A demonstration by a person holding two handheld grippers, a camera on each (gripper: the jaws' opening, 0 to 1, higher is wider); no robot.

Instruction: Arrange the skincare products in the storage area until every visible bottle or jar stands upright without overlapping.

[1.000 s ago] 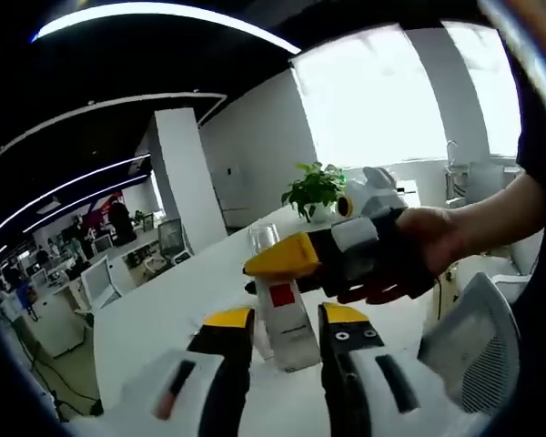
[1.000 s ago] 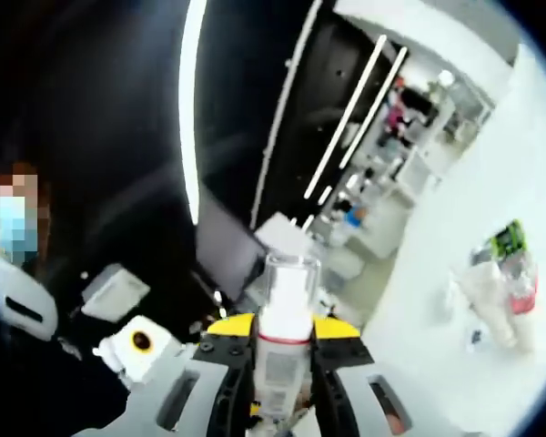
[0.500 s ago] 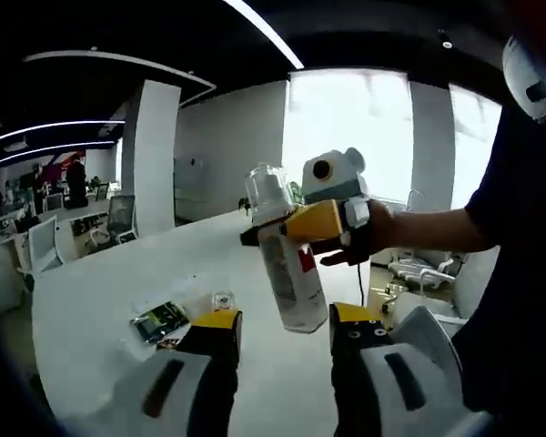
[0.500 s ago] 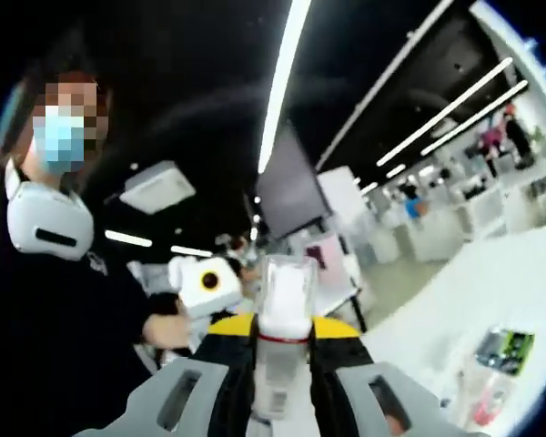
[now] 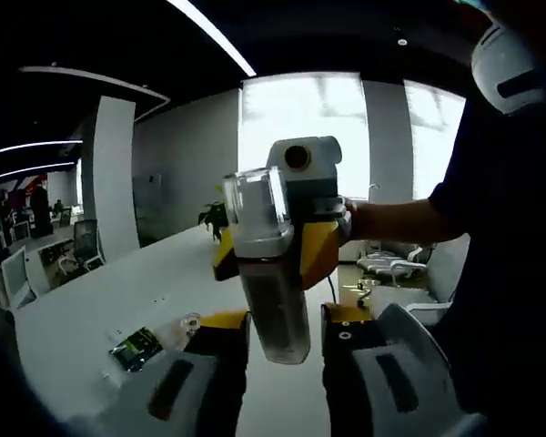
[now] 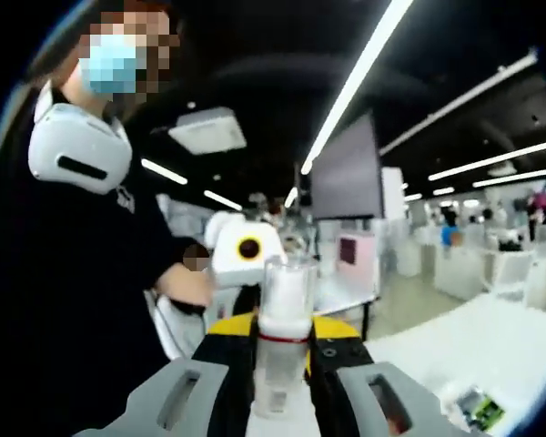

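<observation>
Gripping the clear-capped bottle upright in midair, the right gripper is clamping its body, while the left gripper is gaping directly beneath its base, nearer for a handover.

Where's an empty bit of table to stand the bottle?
The white table is bare beyond the green packet and small jar. That near corner is the crowded bit. The right gripper holds the bottle up off it.

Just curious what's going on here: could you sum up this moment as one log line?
right gripper: shut on bottle, held in the air | left gripper: open, just under the bottle | table: below
</observation>
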